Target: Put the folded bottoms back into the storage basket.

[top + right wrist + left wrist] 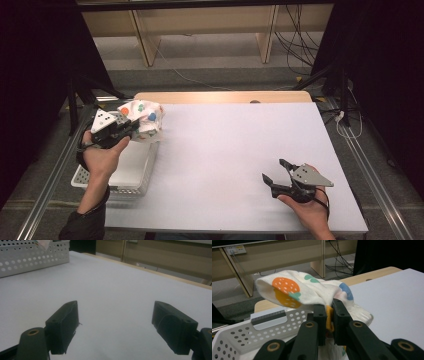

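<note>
At the far left of the table (pixel 240 145), the left gripper (pixel 131 129) has its jaws clamped on a white cloth (pixel 142 119) printed with coloured fruit shapes, lifted over the far end of the white perforated basket (pixel 82 177). Near right, the right gripper (pixel 276 171) hovers just over the bare tabletop, jaws spread wide with nothing between them, well apart from the cloth.

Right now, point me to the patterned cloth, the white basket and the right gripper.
patterned cloth (pixel 294 290), left gripper view, on its orange-printed fold.
white basket (pixel 239 338), left gripper view, on its perforated wall.
right gripper (pixel 274 171), high view, midway between its open fingertips.
</note>
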Demonstrator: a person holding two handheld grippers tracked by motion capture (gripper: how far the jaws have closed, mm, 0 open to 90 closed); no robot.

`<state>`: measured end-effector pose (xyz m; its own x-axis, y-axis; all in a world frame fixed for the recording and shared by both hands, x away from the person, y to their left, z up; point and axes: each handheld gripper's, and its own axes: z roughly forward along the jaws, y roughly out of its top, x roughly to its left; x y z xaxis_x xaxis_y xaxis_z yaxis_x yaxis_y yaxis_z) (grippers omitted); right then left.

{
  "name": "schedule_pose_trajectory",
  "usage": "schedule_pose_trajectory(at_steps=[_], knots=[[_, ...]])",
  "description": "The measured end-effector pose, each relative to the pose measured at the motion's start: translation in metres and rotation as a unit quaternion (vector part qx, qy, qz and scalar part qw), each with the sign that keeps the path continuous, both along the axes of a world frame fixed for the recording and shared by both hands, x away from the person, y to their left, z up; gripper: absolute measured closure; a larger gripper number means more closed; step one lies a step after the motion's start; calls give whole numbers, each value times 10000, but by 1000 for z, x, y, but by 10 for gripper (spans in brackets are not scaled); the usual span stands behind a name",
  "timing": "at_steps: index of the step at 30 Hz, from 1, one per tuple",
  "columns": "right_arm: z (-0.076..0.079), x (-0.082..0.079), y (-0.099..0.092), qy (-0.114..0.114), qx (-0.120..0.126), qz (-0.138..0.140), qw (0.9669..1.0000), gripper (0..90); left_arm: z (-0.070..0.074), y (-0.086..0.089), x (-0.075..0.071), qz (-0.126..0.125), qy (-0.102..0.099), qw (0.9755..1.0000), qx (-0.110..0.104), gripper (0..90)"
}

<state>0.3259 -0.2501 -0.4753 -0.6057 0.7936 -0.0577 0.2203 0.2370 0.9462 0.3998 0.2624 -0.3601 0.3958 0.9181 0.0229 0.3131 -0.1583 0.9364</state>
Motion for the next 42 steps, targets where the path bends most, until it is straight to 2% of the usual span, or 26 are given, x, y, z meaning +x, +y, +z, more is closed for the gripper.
schedule_pose_trajectory(at_steps=[42], knots=[[0,0,0,2,-3,4,10000,222,-4,18,-3,177,74,9998,5,824]])
